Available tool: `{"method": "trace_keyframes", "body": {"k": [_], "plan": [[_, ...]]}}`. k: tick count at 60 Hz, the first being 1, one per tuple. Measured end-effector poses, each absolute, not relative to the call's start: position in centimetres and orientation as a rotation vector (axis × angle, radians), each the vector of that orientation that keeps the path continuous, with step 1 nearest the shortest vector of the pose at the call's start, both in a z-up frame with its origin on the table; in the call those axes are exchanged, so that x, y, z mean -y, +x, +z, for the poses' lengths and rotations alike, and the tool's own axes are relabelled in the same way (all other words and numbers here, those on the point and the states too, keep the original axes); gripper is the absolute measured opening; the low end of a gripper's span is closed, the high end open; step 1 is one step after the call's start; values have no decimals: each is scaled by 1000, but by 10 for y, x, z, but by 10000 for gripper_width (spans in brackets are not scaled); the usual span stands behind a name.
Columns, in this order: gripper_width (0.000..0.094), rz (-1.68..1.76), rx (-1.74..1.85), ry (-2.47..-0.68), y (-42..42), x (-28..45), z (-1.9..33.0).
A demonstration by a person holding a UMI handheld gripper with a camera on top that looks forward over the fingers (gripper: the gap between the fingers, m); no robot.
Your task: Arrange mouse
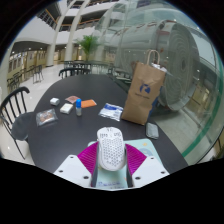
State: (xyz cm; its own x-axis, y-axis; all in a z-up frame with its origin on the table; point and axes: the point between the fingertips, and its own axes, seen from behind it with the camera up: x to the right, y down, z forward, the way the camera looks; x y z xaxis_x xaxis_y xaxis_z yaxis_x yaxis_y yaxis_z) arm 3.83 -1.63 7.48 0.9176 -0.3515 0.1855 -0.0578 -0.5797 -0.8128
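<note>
Gripper view: my gripper (111, 168) has a white computer mouse (110, 150) between its fingers, both pink pads (88, 157) pressed against the mouse's flanks, so I read it as clamped and carried. The mouse points away from me, nose toward the middle of the round dark table (70, 135). Whether it is lifted or just resting on the tabletop I cannot tell.

Step in hand, as I judge it: transport or final placing of the mouse. A pale mat or sheet (150, 152) lies just right of the fingers; that looks a likely landing spot, though I can't be sure. Next move would call for a small shift sideways, a level descent, then easing the fingers apart.

Around: brown paper bag (146, 93) upright on the far right of the table, a white packet (111, 111) in front of it, an orange item (88, 103) and small boxes (66, 107) farther left, a dark packet (46, 117) near the left rim. Black chair (15, 108) beside the table. All are well apart from the mouse; nothing blocks a short move
</note>
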Motion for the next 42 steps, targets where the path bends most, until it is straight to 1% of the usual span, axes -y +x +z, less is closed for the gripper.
{"method": "trace_keyframes", "body": {"k": [8, 15, 19, 24, 27, 28, 32, 37, 42], "plan": [[403, -412, -395, -2186, 84, 58, 47], [403, -362, -414, -2209, 101, 66, 16], [405, -363, -358, -2262, 100, 68, -3], [404, -354, -340, -2227, 101, 66, -2], [463, -364, -329, -2232, 101, 66, -3], [501, -364, -337, -2233, 101, 66, -3], [550, -355, -401, -2247, 102, 70, -4], [626, -357, -466, -2311, 96, 89, -10], [690, -363, -510, -2285, 89, 103, 1]]}}
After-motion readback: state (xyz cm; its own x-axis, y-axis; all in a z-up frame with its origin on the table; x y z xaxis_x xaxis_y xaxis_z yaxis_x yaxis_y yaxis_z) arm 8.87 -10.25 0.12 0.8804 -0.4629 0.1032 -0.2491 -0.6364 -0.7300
